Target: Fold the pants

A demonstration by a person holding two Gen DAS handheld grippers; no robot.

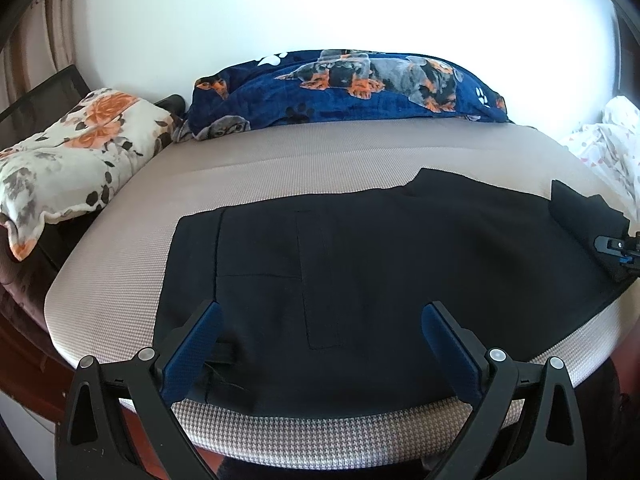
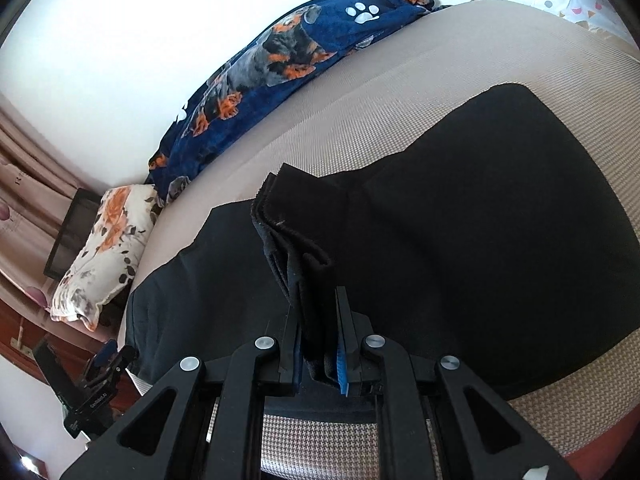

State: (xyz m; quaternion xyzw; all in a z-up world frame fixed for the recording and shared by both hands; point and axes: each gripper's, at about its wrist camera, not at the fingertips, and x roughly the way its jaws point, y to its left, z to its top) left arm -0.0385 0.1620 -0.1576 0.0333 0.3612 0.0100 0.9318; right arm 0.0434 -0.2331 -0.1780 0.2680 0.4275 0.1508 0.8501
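Observation:
Black pants (image 1: 360, 264) lie spread flat across the beige bed (image 1: 280, 168), waistband end at the left. My left gripper (image 1: 320, 312) hovers just above the near part of the pants, open, with nothing between its blue pads. At the right edge of the left wrist view my right gripper (image 1: 618, 246) holds up a bunched fold of the pants. In the right wrist view my right gripper (image 2: 318, 300) is shut on that thick fold of black pants (image 2: 480, 220), which stands up out of the jaws. The left gripper (image 2: 106, 364) shows low at the left of that view.
A blue dog-print blanket (image 1: 360, 84) lies along the far side of the bed by the white wall. A floral pillow (image 1: 76, 148) sits at the left and white patterned bedding (image 1: 612, 140) at the right. The bed's near edge (image 1: 320, 436) is right under the grippers.

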